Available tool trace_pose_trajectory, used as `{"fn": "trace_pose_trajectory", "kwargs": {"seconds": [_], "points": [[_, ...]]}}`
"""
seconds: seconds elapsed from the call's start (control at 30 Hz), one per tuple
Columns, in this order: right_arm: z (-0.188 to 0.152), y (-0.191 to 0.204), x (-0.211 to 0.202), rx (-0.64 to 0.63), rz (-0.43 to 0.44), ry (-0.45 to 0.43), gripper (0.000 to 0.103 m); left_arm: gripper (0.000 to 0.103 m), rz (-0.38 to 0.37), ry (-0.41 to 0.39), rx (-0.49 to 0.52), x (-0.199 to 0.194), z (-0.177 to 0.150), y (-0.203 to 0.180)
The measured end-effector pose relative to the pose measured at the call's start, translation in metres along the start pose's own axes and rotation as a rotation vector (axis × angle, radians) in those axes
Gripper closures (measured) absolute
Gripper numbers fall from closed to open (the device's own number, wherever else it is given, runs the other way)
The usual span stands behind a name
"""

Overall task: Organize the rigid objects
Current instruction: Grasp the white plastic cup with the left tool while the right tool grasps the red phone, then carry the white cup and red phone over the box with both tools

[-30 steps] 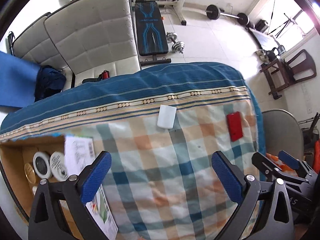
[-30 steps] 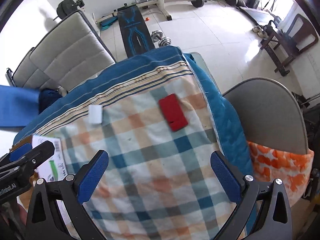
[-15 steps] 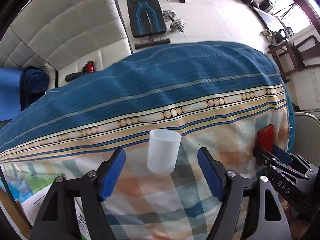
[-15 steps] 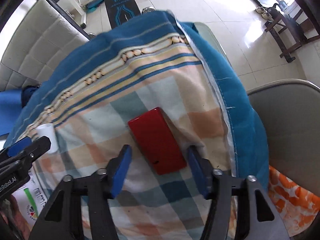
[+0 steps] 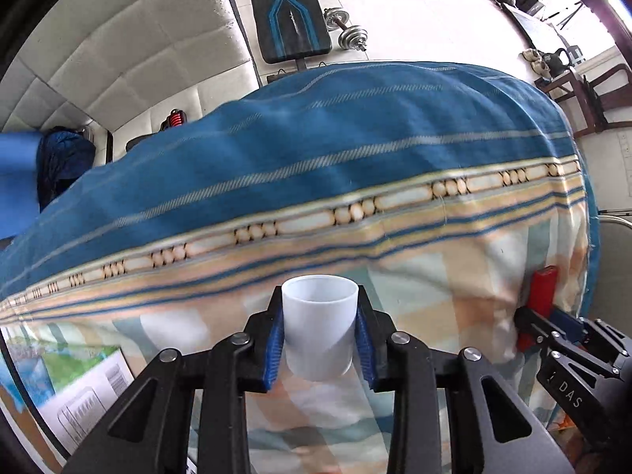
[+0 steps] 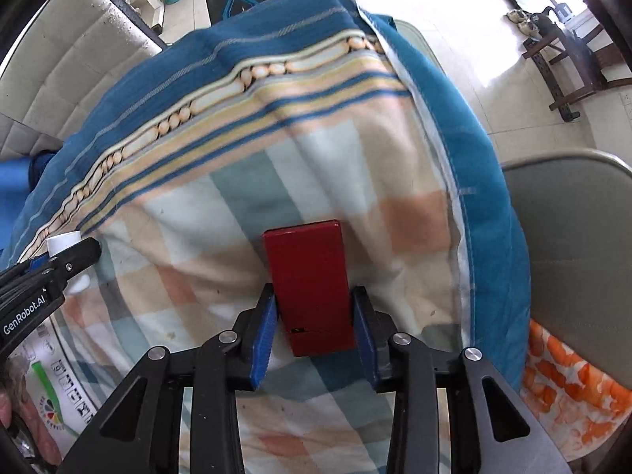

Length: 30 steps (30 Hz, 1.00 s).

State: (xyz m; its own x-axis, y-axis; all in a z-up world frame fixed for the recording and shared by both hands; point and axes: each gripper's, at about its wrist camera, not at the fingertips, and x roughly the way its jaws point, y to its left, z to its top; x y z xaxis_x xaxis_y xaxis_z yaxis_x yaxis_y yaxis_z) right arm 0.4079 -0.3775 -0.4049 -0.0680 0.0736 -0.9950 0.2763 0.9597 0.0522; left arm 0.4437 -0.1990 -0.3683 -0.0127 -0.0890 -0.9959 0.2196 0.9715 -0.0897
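A white plastic cup [image 5: 318, 324] stands upright on the checked tablecloth [image 5: 454, 276]. My left gripper [image 5: 319, 339] points down over it, its jaws closing, with the blue pads [image 5: 274, 335] pressed on both sides of the cup. A flat red box [image 6: 306, 260] lies on the cloth near the table's right edge. My right gripper [image 6: 314, 316] is closing on its near end, pads touching both long sides. Each view shows the other gripper at its margin: the right gripper [image 5: 553, 328] on the red box [image 5: 543, 288], the left gripper [image 6: 67, 256] on the cup [image 6: 61, 243].
A printed sheet [image 5: 79, 375] lies at the table's lower left. A grey chair [image 6: 572, 256] with an orange patterned cloth [image 6: 565, 387] stands close on the right. White padded seats [image 5: 118, 59] and a weight bench [image 5: 290, 12] stand beyond the far edge.
Both grippers came down onto the table and went from wide open to shut. The left one closed around the white cup, the right one around the red box.
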Motion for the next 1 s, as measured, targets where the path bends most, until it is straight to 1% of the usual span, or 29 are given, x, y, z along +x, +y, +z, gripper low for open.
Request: {"fn": "trace_pose_trajectory", "kwargs": {"seconds": [0.17, 0.33, 0.47, 0.53, 0.6, 0.73, 0.8, 0.83, 0.87, 0.93, 1.0], "points": [[-0.027, 0.005, 0.001, 0.002, 0.042, 0.027, 0.066, 0.074, -0.022, -0.017, -0.006, -0.011, -0.03, 0.003], [-0.054, 0.018, -0.008, 0.006, 0.064, 0.022, 0.067, 0.074, -0.052, -0.037, -0.012, -0.026, -0.061, 0.003], [-0.078, 0.032, -0.03, -0.002, 0.104, -0.005, 0.067, 0.074, -0.089, -0.073, -0.03, -0.049, -0.082, 0.011], [-0.097, 0.042, -0.043, -0.018, 0.124, -0.027, 0.067, 0.074, -0.105, -0.101, -0.037, -0.065, -0.094, 0.017], [-0.109, 0.056, -0.058, -0.038, 0.136, -0.048, 0.067, 0.074, -0.119, -0.124, -0.038, -0.08, -0.106, 0.023], [-0.134, 0.083, -0.091, -0.084, 0.177, -0.096, 0.067, 0.074, -0.159, -0.177, -0.057, -0.119, -0.134, 0.05], [-0.136, 0.096, -0.109, -0.115, 0.2, -0.117, 0.067, 0.074, -0.174, -0.212, -0.071, -0.144, -0.151, 0.069], [-0.143, 0.107, -0.118, -0.128, 0.216, -0.128, 0.067, 0.074, -0.178, -0.224, -0.079, -0.153, -0.157, 0.075], [-0.151, 0.121, -0.127, -0.147, 0.235, -0.139, 0.067, 0.074, -0.184, -0.238, -0.088, -0.164, -0.165, 0.086], [-0.167, 0.13, -0.148, -0.176, 0.261, -0.156, 0.067, 0.074, -0.185, -0.266, -0.11, -0.185, -0.184, 0.115], [-0.188, 0.153, -0.165, -0.218, 0.289, -0.162, 0.067, 0.074, -0.168, -0.283, -0.125, -0.199, -0.201, 0.143]]}}
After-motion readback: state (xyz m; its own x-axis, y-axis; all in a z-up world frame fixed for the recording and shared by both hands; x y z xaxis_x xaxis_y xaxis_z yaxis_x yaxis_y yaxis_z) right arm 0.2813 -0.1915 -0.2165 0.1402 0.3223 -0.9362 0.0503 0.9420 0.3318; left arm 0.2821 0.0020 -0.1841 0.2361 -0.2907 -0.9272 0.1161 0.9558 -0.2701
